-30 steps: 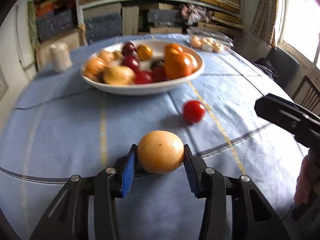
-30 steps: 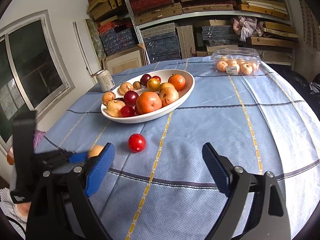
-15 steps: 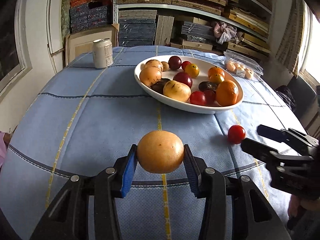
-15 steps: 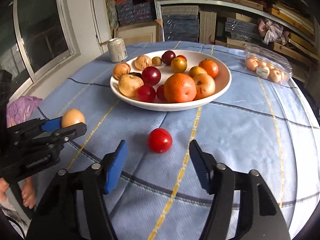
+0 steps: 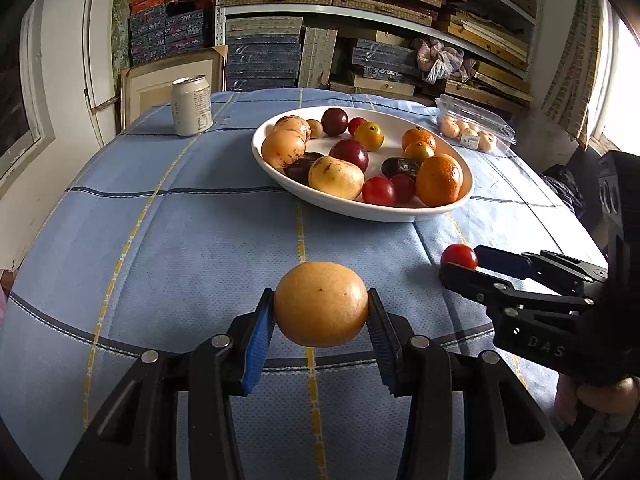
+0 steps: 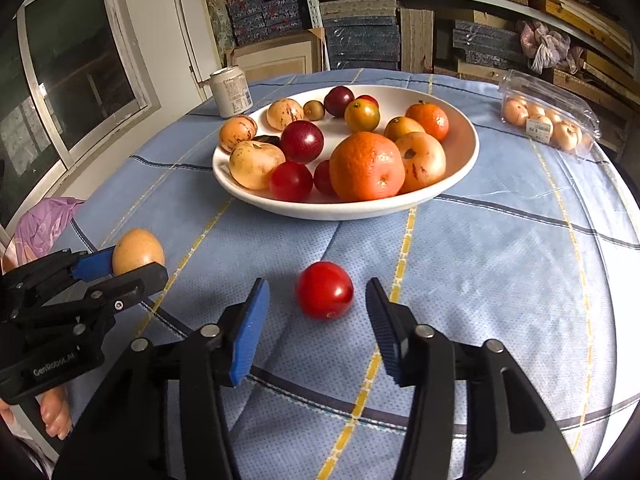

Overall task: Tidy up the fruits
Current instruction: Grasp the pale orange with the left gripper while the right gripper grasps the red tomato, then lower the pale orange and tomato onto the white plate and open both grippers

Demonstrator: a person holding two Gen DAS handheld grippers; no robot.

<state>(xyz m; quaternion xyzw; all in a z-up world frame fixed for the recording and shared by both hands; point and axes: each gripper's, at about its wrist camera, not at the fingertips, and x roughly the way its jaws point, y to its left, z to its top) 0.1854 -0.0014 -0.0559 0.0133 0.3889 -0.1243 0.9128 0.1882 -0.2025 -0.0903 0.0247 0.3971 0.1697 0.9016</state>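
Note:
My left gripper [image 5: 320, 320] is shut on a yellow-orange round fruit [image 5: 321, 304] and holds it above the blue tablecloth; this fruit also shows in the right wrist view [image 6: 137, 251]. My right gripper [image 6: 318, 316] is open, its jaws on either side of a red tomato [image 6: 324, 290] that lies on the cloth; the pads do not touch it. The tomato also shows in the left wrist view [image 5: 459, 256], beside the right gripper [image 5: 476, 268]. A white bowl [image 5: 400, 214] [image 6: 460, 184] holding several fruits stands beyond both grippers.
A drink can [image 5: 191, 105] [image 6: 231, 91] stands at the far left of the table. A clear plastic box of small fruits [image 5: 472, 130] [image 6: 548, 120] lies at the far right. Shelves with stacked boxes stand behind the table.
My right gripper has moved forward so the red tomato now lies between its open jaws. My left gripper still holds the yellow-orange fruit and has turned towards the bowl.

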